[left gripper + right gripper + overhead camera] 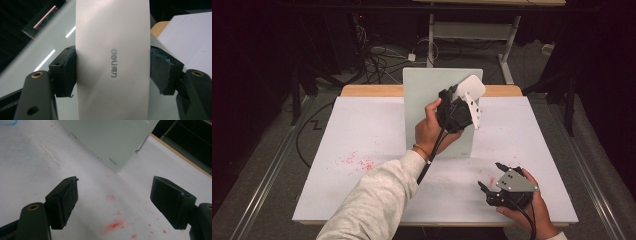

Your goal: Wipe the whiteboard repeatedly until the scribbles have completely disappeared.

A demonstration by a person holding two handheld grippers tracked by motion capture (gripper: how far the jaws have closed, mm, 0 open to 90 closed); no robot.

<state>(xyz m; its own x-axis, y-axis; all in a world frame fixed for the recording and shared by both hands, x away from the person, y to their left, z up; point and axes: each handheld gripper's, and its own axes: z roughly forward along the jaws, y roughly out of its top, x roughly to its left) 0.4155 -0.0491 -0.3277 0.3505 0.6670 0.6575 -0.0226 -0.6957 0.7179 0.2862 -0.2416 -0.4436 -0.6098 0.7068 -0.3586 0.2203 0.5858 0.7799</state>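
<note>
A white oblong eraser (112, 62) with a grey "deli" mark sits between the padded jaws of my left gripper (112, 72), which is shut on its two long sides. In the high view this gripper (460, 104) is raised at the upper right part of an upright pale green board (427, 110), with the eraser (472, 87) at the board's top right corner. My right gripper (491, 176) rests low near the table's front right, open, with nothing between its jaws. In its own view the right gripper (115, 200) points towards the board's lower corner (110, 137).
White paper (362, 130) covers the table, with red smears at the left (357, 162) and under the right gripper (113, 225). A wooden table edge (372, 90) shows behind the board. Cables and table legs lie on the floor beyond.
</note>
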